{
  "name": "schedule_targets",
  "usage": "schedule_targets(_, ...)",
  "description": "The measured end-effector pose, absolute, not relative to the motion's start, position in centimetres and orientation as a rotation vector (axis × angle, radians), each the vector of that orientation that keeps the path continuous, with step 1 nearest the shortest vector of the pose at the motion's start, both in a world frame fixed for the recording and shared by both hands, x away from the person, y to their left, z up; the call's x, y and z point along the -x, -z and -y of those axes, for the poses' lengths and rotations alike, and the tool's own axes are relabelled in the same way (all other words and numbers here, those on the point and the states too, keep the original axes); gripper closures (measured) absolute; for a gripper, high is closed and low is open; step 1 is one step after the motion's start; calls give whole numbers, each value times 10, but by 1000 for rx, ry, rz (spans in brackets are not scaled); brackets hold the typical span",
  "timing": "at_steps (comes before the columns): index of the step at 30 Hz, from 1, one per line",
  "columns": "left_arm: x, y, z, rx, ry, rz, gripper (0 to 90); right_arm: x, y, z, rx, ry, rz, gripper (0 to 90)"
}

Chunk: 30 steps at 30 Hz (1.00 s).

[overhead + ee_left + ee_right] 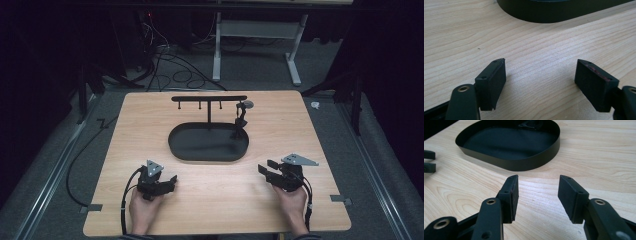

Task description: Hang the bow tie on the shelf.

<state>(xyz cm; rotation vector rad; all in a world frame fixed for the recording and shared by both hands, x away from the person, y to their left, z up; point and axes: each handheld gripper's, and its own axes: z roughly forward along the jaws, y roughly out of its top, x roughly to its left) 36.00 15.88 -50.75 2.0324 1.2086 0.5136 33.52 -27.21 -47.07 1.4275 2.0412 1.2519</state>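
A shallow black oval metal tray sits mid-table on the pale wooden tabletop, holding a small dark object at its far right rim beneath a black T-shaped hook stand, while the left gripper and right gripper rest nearby, jaws apart and empty.

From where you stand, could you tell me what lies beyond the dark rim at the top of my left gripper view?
Observer: That rim belongs to a black oval tray at the middle of the wooden table; in the high view a T-shaped hook rack rises from it.
Operator: Thank you. Does anything hang on the rack?
Observer: Yes, one small dark object hangs at the rack's right end, reaching down toward the tray.
Operator: And where is the other gripper, please?
Observer: The right gripper rests on the table near the tray's right side, its jaws apart with nothing between them, like the left gripper.
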Motion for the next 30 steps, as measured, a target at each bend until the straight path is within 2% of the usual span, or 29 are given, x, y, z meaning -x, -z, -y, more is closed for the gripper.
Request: schedule_targets(30,-360,508,-159,-2031,-513,-1211,254,-339,492,238,-1296,-1044,-2114,517)
